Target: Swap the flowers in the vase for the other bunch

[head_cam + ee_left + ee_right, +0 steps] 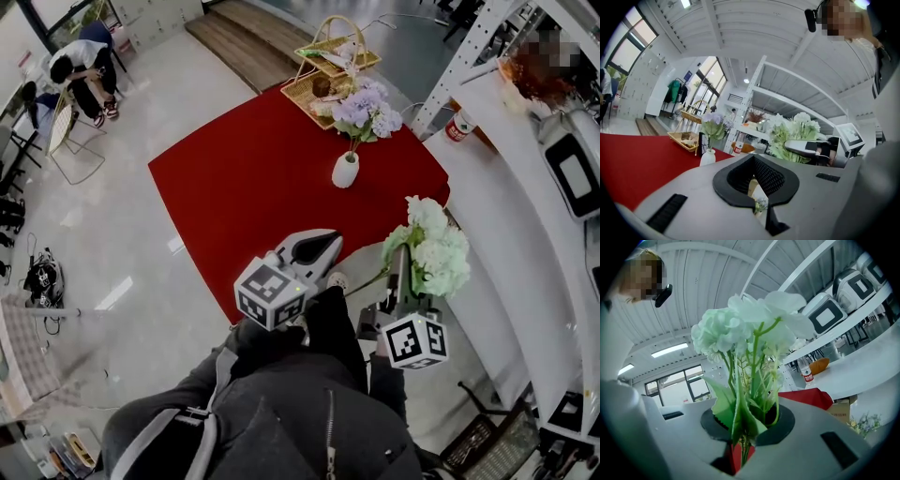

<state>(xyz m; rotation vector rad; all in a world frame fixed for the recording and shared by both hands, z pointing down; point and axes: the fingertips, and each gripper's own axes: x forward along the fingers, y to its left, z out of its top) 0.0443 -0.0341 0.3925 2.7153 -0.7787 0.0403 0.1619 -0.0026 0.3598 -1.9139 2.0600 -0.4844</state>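
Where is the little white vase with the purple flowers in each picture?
Head view: the white vase stands upper middle, on the red cloth.
Left gripper view: the white vase is left of middle, at the red cloth's far end.
Right gripper view: not in it; the white bunch fills the middle.
Shared landmark: the red cloth, seen in all three views.

Looks like an open showroom or lab hall: white rack (464,61), long white counter (497,216) carrying machines (574,173) with screens, tall windows (710,77), pale floor (122,234).
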